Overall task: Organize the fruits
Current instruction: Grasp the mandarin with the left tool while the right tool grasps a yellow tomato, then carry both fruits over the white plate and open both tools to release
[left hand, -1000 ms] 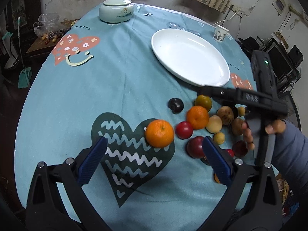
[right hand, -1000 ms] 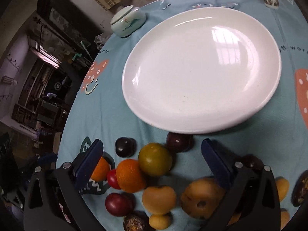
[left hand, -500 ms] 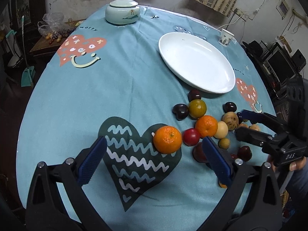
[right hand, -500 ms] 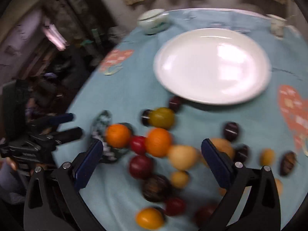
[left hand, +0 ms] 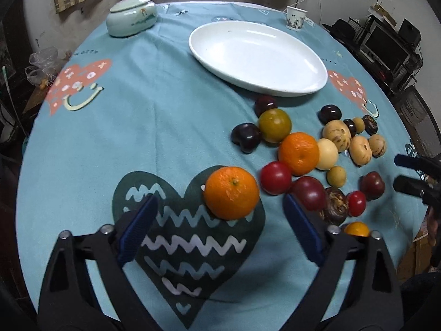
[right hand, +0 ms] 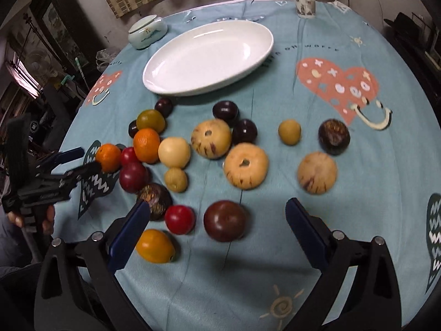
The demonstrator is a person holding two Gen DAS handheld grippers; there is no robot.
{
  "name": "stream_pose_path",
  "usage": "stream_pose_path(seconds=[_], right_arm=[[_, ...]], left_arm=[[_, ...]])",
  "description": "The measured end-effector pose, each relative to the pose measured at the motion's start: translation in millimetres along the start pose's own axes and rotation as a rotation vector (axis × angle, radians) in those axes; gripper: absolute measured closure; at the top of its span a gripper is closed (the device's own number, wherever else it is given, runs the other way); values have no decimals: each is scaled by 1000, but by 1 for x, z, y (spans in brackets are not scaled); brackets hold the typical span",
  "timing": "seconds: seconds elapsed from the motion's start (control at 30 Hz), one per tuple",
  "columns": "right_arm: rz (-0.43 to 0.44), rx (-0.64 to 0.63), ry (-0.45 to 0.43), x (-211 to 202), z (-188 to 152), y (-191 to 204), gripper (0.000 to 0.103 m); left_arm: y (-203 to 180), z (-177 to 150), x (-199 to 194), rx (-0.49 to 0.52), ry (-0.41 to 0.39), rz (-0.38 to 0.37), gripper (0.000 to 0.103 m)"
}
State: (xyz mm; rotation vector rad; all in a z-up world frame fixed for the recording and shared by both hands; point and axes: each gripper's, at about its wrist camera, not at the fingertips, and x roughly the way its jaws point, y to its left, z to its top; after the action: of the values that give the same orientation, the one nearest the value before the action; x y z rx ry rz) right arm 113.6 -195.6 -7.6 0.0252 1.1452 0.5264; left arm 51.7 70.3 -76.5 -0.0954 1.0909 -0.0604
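I hold a two-finger gripper in each hand over a round table draped in a teal tablecloth (left hand: 154,104) printed with hearts. My left gripper (left hand: 220,229) points steeply down at a mandarin orange (left hand: 231,192) that sits alone on a dark heart print, a little apart from the other fruit. Its blue-padded jaws are closing, yet they stand apart on either side and short of the orange, touching nothing; I judge this to be the start of a pick. My right gripper (right hand: 217,231) hangs with jaws wide and empty above the scattered fruit, with a dark red plum (right hand: 224,220) lying on the cloth between them, untouched. Behind the fruit waits a white oval plate (left hand: 259,55), bare, probably where the fruit belongs, so nothing is sorted yet. The loose pile holds a second orange (left hand: 299,153), red tomatoes, dark plums and pale striped melons, many touching. At the far edge stand a lidded celadon jar (left hand: 131,16) and a paper cup (left hand: 295,17)
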Motion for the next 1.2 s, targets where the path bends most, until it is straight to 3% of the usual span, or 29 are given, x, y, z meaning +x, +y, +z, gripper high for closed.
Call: stream_pose_path(seconds=[0.17,0.27,0.3,0.43,0.6,0.73,0.9,1.2], right_arm=[[-23,-24,22,-1,-14,4,3],[-41,-71,34,1,-24,15,3],[-39,-95,43,2,-28,21,4],[23,-205,119,13,-42,50,19],[52,-228,166,34,-46,62,31],[85,-234,173,44,-46,62,61],[143,-220,183,32,-49,57,61],[96,-186,100,-4,-38,29,61]], left_arm=[[1,7,21,19,24,-20,29],[-6,10,29,43,46,-61,55],[-9,10,29,44,47,-63,57],[-12,11,24,42,70,-48,58],[-5,9,-2,-4,22,-74,58],[-8,7,-12,-11,4,-72,58],[-20,8,-24,-6,-12,-88,58],[-62,36,-39,36,-34,-99,57]])
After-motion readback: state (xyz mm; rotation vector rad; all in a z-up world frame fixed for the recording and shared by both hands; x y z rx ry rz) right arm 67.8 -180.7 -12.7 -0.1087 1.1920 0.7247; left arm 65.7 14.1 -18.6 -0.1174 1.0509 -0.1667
